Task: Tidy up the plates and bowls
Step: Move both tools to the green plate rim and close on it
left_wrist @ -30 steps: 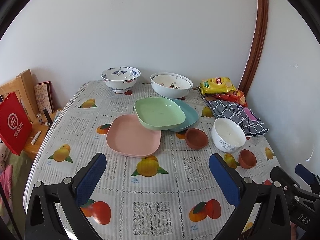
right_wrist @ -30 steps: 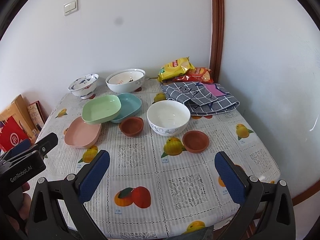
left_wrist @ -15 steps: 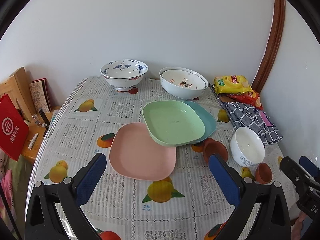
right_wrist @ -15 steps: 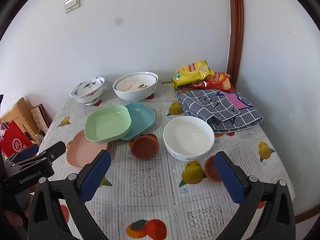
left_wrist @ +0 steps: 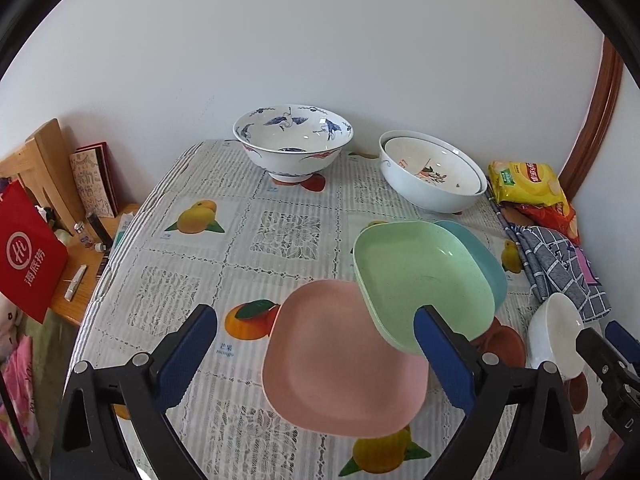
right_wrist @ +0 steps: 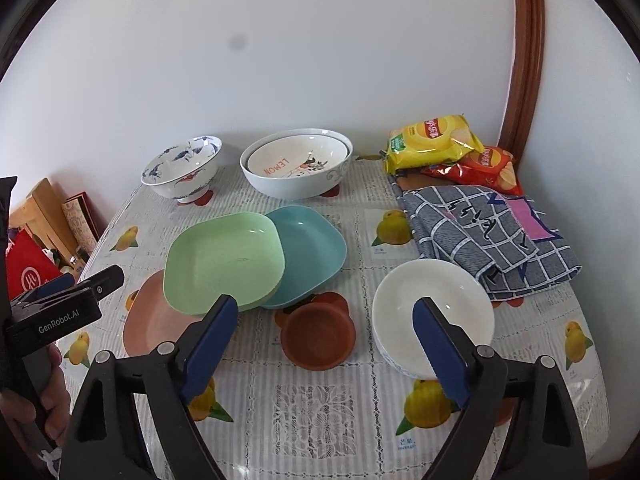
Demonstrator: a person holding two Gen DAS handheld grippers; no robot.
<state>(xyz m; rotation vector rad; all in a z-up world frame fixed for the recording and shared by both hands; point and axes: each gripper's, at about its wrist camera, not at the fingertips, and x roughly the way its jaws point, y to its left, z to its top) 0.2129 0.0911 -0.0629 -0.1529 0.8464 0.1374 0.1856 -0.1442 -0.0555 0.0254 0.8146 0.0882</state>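
A pink plate (left_wrist: 340,364), a green plate (left_wrist: 420,276) overlapping it, and a teal plate (left_wrist: 476,252) under the green one lie mid-table. A blue-patterned bowl (left_wrist: 292,140) and a white bowl with a smaller bowl nested in it (left_wrist: 432,172) stand at the back. My left gripper (left_wrist: 316,356) is open above the pink plate. In the right wrist view my right gripper (right_wrist: 324,344) is open above a brown dish (right_wrist: 318,336), with a white bowl (right_wrist: 428,308) by its right finger. The green plate (right_wrist: 224,264) and teal plate (right_wrist: 312,248) lie beyond.
Chip bags (right_wrist: 436,140) and a checked cloth (right_wrist: 488,236) lie at the back right. A second brown dish (right_wrist: 502,410) sits behind my right finger. A side shelf with a red bag (left_wrist: 28,256) stands left of the table (left_wrist: 256,224). The wall is behind.
Both grippers have moved forward and lower over the table. The plates and bowls now look larger and closer. Nothing on the table has moved.
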